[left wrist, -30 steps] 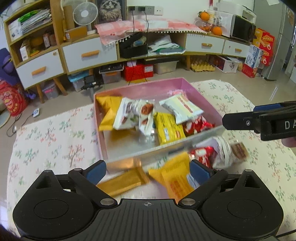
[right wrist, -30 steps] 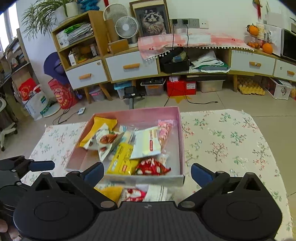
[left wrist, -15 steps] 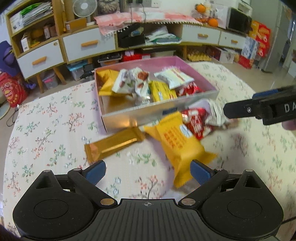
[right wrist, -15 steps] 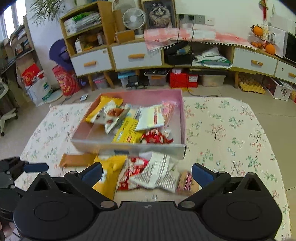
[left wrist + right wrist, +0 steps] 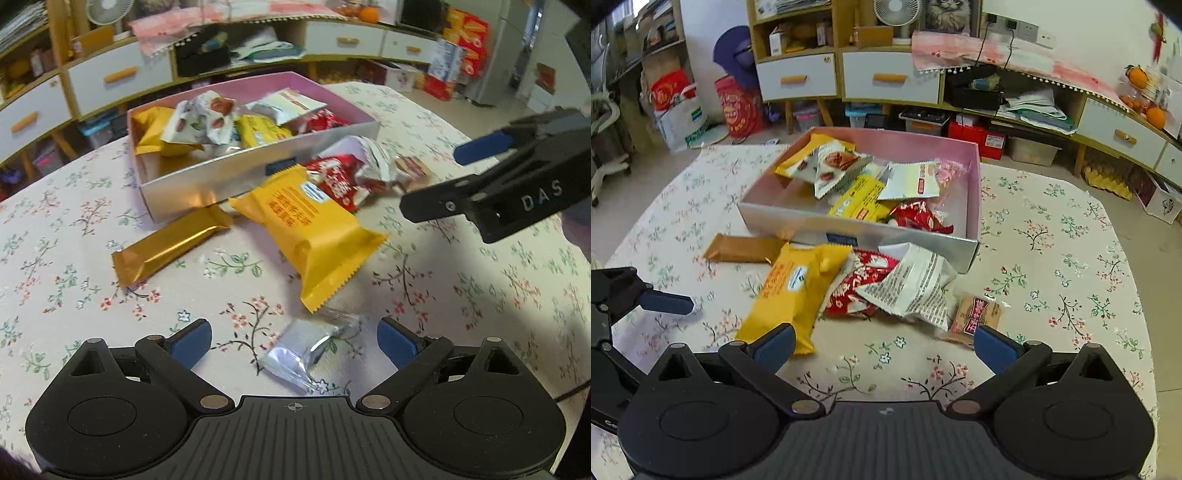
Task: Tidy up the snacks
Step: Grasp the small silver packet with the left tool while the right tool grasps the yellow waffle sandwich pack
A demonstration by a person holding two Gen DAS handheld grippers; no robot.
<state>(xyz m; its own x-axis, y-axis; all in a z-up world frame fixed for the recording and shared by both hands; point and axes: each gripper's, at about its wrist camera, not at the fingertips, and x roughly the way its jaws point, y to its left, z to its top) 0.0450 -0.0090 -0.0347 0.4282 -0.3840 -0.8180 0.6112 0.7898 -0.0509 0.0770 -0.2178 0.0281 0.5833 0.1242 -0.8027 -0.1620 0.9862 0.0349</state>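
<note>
A pink box (image 5: pixel 258 166) (image 5: pixel 973 192) holds several snack packets on the flowered tablecloth. In front of it lie a gold bar (image 5: pixel 170 245) (image 5: pixel 744 249), a big yellow packet (image 5: pixel 310 229) (image 5: pixel 792 295), a red packet (image 5: pixel 336 179) (image 5: pixel 857 288), a white packet (image 5: pixel 912 284) and a small brown packet (image 5: pixel 975 317). A small silver packet (image 5: pixel 306 349) lies between the fingers of my left gripper (image 5: pixel 293 345), which is open above the cloth. My right gripper (image 5: pixel 884 345) is open too, empty, just short of the loose packets. It shows at the right of the left wrist view.
Low white-drawered cabinets (image 5: pixel 890 83) and shelves stand beyond the table, with bins and boxes on the floor. A fan (image 5: pixel 895 11) and oranges (image 5: pixel 1137 75) sit on top. The cloth's right part (image 5: pixel 1071 236) carries no packets.
Both grippers have pulled back from the box toward the near edge. More loose packets have come into view, and the silver packet now shows between the left fingers.
</note>
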